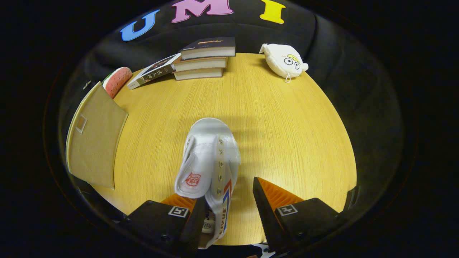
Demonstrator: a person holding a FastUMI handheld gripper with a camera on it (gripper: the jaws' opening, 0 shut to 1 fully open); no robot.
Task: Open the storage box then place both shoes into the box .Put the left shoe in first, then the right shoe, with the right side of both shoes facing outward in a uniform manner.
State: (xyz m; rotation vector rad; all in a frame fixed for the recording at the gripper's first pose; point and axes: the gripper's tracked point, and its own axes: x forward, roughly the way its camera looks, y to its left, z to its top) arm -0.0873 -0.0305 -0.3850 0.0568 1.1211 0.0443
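So from the gripper view, the white shoe is sitting on the round wooden table, running lengthwise away from the gripper. Its long axis lines up pretty much with the fingers, rounded toe cap pointing out toward the far side of the table, heel end coming back between the fingers. It looks tipped a bit onto its side, with the tongue and its red logo flopped toward the left and the row of eyelets running up the middle. There's a red and blue stripe and some lettering on the side near the heel.

Hard-to-see stuff: the heel end drops out of sight down between the finger bases, so I can't make out the back of the shoe. The left finger is right up against the shoe, maybe touching, while the right finger stands apart from it with bare table showing in between. So the jaws are spread wide, not clamped on anything.

Over to the left there's a tan cardboard storage box, lid down from what I can tell, its near corner cut off. Just behind it a red plush toy pokes out, mostly hidden. At the far edge sits a stack of books, one more leaning beside it, and a white plush toy off to the right.
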